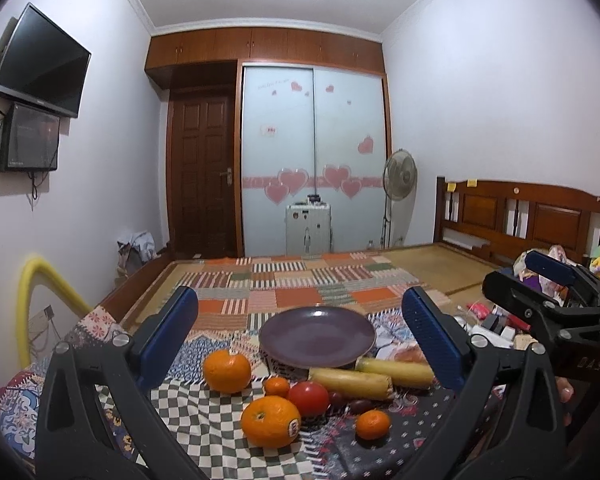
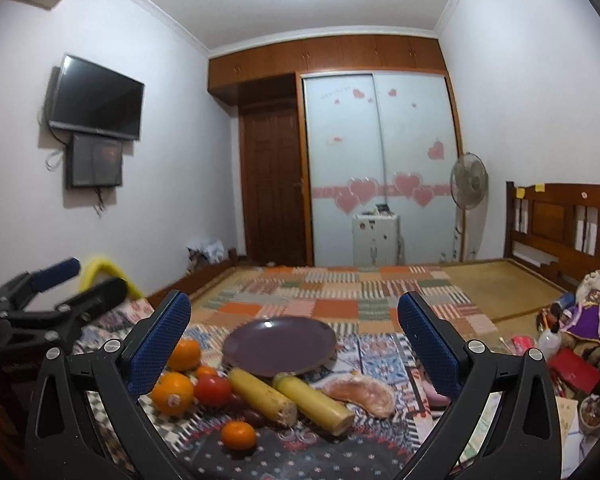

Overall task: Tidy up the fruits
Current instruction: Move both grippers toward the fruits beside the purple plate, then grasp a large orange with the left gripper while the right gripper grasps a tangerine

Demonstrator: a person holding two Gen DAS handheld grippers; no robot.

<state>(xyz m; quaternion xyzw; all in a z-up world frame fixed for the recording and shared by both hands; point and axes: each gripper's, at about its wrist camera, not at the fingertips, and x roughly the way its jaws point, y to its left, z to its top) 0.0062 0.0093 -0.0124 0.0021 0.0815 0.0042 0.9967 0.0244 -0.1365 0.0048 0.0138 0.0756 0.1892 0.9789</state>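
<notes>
Left gripper (image 1: 300, 340) jaws spread wide, nothing between the blue pads, hovering above the near edge of the bed; it also shows at the left edge of the right wrist view (image 2: 80, 280), open there too. Right gripper (image 2: 294, 336) likewise wide open and holding nothing, level with the left one and to its right; the left wrist view catches it at the right edge (image 1: 540, 280). Purple plate (image 1: 317, 335) sits bare on the patchwork blanket (image 1: 300, 280), just beyond the fruit cluster. Fruit lies on the checked and floral cloths near the cameras: large orange (image 1: 227, 372) at far left, stickered orange (image 1: 271, 421) nearer, with its label facing right. Small tangerine (image 1: 277, 387) sits between them and the red tomato (image 1: 308, 398), touching the tomato. Second small tangerine (image 1: 373, 424) lies nearest on the right, apart from the rest. A couple of dark grapes (image 1: 360, 405) lie just right of the tomato, small, count unclear. Two cut banana pieces (image 1: 350, 383) lie side by side between tomato and plate, the farther one (image 1: 396, 372) touching or just under the plate rim. A peeled citrus piece (image 2: 360, 394) lies right of the bananas in the right wrist view. Clutter and plush toys are piled at far right by the wooden headboard (image 1: 520, 216).
</notes>
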